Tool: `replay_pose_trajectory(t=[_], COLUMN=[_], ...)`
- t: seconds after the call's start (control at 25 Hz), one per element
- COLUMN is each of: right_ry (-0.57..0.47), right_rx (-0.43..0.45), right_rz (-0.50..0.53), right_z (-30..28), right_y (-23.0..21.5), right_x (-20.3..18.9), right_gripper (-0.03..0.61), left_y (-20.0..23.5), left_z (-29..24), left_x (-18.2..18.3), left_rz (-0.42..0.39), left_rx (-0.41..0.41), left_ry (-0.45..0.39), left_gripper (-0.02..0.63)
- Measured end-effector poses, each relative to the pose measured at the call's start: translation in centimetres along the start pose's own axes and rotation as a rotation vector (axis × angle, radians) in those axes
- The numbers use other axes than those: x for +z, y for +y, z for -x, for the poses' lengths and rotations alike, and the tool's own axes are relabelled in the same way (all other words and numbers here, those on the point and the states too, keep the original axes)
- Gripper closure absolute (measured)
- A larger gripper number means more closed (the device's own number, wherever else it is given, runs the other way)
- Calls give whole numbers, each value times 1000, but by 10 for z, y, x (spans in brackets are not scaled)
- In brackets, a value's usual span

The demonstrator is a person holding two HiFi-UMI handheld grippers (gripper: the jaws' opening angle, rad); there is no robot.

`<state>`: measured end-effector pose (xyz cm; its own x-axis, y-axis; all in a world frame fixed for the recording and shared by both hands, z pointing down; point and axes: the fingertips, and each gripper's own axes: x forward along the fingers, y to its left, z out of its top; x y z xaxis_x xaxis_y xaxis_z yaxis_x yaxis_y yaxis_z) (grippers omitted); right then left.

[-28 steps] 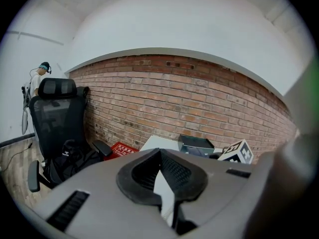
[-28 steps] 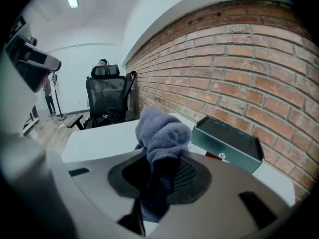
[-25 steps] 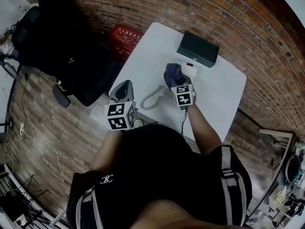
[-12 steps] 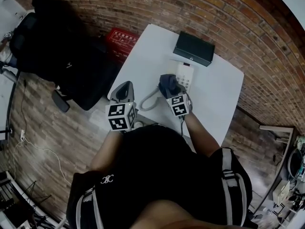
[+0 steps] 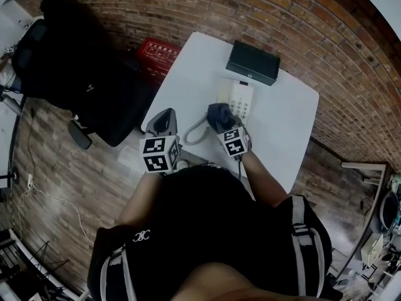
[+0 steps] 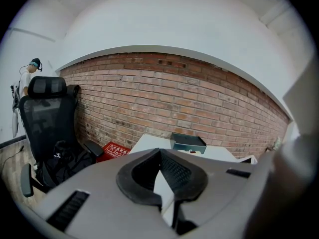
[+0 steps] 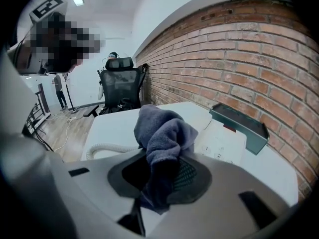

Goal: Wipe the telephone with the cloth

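The right gripper [image 7: 160, 176] has its fingers clamped on a bunched grey cloth [image 7: 162, 133], poised over the near end of the white telephone [image 7: 227, 142] on the worktop [image 5: 282, 124]. The wipe looks to be in hand, and the next stroke needs the cloth pressed across the keypad. The left gripper [image 6: 162, 176] hangs beside it, fingers together and empty. The coiled cord [image 7: 104, 149] lies close by, and a dark box [image 5: 252, 62] sits beyond.
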<state>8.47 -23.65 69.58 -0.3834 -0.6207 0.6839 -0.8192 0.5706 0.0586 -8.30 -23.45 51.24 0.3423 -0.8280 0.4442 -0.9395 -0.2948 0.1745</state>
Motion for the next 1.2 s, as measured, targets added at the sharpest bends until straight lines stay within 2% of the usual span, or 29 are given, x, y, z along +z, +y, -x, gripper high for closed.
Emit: replay_pose_trajectory(t=[0.16,0.4,0.68,0.88,1.2], right_ry=[23,50,67,103,95], right_rx=[29,47,9,-50,-97], right_rz=[-48,-51,-117,-233,-274], right_z=[2,5,10,17,30], right_y=[5,8,-10,-38,-55], right_x=[-7,-19,-36,-58,-68], right_gripper=[502,500,499,500,499], left_y=[0,-3,-7,-10,-20], left_z=[2,2,1,1,0], left_x=[0,-1,-3,-4,-6], left_rz=[4,1,-2,-4,-14], left_rx=[-4,-17,-30,-36,-55], left_ry=[0,0,9,14,19], left_gripper=[614,614,614,614,614])
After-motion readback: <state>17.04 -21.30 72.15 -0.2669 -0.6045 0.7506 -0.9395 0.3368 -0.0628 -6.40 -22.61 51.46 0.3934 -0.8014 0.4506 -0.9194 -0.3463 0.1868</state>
